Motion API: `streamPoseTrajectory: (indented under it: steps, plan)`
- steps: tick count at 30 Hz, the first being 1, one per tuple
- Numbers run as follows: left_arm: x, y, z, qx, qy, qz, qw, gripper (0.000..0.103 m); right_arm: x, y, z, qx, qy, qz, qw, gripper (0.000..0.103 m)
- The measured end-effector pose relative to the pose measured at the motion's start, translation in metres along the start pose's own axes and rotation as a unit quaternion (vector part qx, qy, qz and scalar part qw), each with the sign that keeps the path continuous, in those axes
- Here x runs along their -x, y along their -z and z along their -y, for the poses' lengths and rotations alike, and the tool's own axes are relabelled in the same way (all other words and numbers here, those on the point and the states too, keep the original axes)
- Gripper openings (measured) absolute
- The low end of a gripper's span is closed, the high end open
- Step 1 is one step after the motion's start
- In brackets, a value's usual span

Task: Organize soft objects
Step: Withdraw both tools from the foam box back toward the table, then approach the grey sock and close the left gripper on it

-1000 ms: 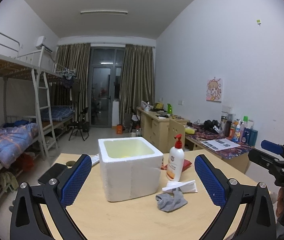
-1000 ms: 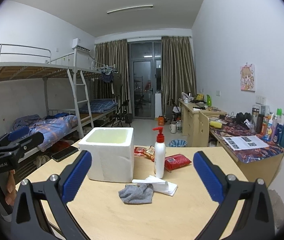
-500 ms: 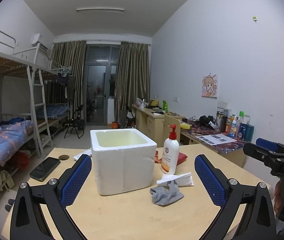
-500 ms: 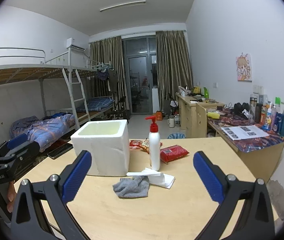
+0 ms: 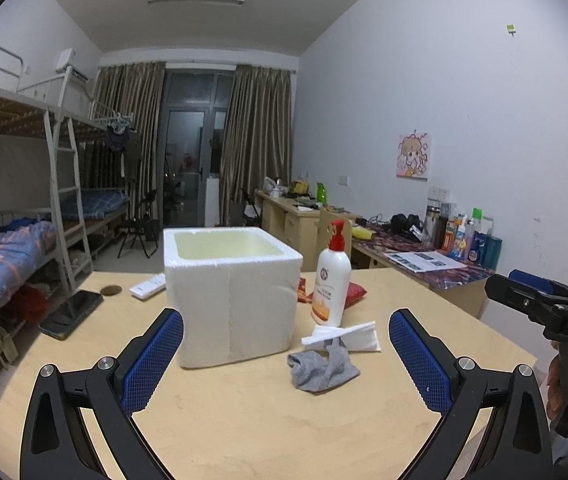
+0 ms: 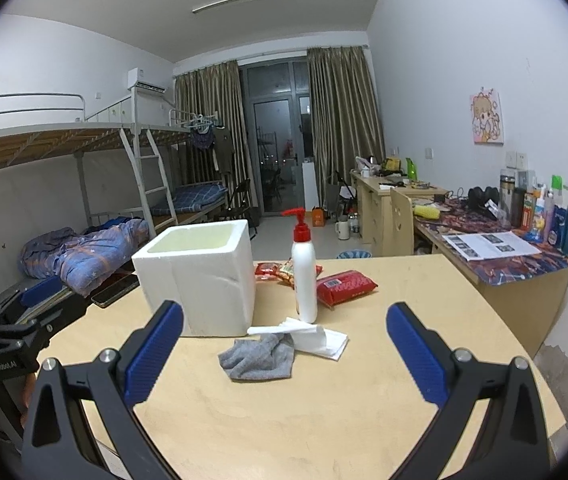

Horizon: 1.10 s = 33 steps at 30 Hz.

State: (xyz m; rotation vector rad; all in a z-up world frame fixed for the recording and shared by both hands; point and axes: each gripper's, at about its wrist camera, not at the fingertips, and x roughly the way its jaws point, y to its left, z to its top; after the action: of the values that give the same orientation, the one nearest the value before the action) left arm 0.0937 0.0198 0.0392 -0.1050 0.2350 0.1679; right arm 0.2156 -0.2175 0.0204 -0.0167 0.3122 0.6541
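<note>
A crumpled grey cloth (image 5: 321, 368) (image 6: 257, 358) lies on the wooden table, partly under a folded white tissue (image 5: 344, 336) (image 6: 310, 338). Behind them stands an open white foam box (image 5: 231, 292) (image 6: 199, 276). My left gripper (image 5: 286, 356) is open, its blue pads wide apart, held back from the box and the cloth. My right gripper (image 6: 284, 354) is open too, hovering short of the cloth with nothing between its fingers. Each view shows the other gripper at its edge, held by a hand.
A white pump bottle (image 5: 331, 280) (image 6: 304, 268) stands right of the box, with red snack packets (image 6: 346, 286) behind it. A phone (image 5: 71, 314) and a white remote (image 5: 147, 286) lie at the table's left. A bunk bed (image 5: 7, 240) and desks (image 6: 496, 248) flank the table.
Both cameras have tilted and drifted a little closer to the table; the box, bottle and cloth sit slightly lower and nearer in view. Both grippers stay open.
</note>
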Motion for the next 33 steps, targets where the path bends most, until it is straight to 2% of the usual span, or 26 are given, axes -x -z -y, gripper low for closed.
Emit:
streamPoseTrajectory:
  steps: [9,13,24,33]
  plan:
    - [-0.023,0.016,0.003,0.004,0.009,-0.025,0.9996,0.103,-0.013,0.014,0.012,-0.011,-0.004,-0.023,1.000,0.103]
    - [-0.033,0.024,0.007,0.004,0.025,-0.046,0.9986,0.103,-0.021,0.019,0.021,-0.022,-0.001,-0.033,0.999,0.103]
    - [-0.062,0.041,0.015,-0.002,0.028,-0.075,0.9968,0.103,-0.042,0.026,0.042,-0.047,0.005,-0.056,0.997,0.103]
    - [-0.090,0.053,0.021,-0.005,0.039,-0.116,0.9924,0.103,-0.063,0.034,0.048,-0.045,0.002,-0.081,0.996,0.103]
